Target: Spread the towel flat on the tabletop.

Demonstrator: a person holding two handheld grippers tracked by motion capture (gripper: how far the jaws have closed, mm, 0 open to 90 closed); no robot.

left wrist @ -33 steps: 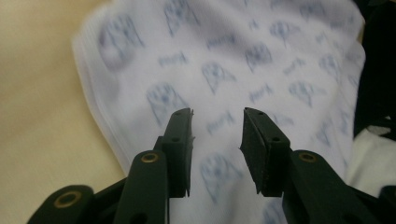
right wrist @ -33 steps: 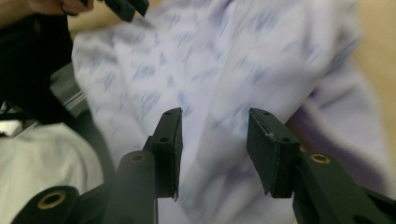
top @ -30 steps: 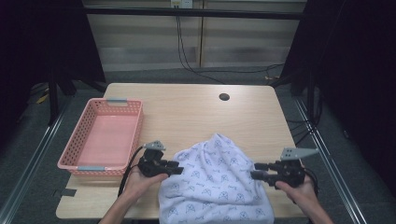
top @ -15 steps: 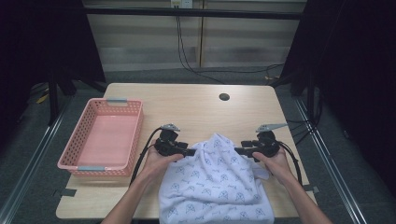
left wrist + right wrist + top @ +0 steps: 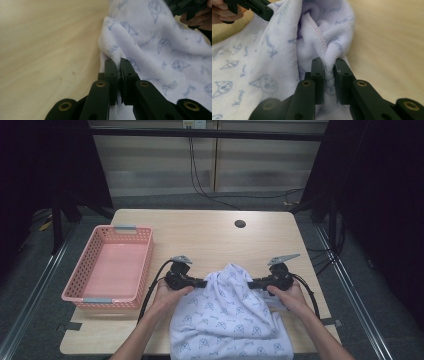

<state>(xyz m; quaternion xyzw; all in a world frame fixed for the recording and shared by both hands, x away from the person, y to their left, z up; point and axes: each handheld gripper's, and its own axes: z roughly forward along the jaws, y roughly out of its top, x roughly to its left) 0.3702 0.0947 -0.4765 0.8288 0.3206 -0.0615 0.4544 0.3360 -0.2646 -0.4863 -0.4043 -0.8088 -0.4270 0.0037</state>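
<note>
While the pink basket (image 5: 107,267) sits at the far left of the wooden table (image 5: 210,237), just off the action, the left gripper (image 5: 200,283) comes next, held in the person's left hand (image 5: 167,295). Its jaws are pressed together on a bunched fold of the white towel (image 5: 232,317), and the left gripper view (image 5: 118,65) shows cloth squeezed tight between the two black tips. On to the middle: the towel, printed with small blue figures, lies on the near part of the table between both hands, its far edge gathered up into a hump and its near end hanging over the table's front edge. Over on the right, the right gripper (image 5: 254,284) bites the towel's other side, and the right gripper view (image 5: 328,65) shows a stitched hem (image 5: 318,31) pinched between its jaws, with a little gap left by the thickness of the cloth. The right hand (image 5: 290,295) rests against the towel. Farther back, a dark round hole (image 5: 240,224) marks the tabletop.
</note>
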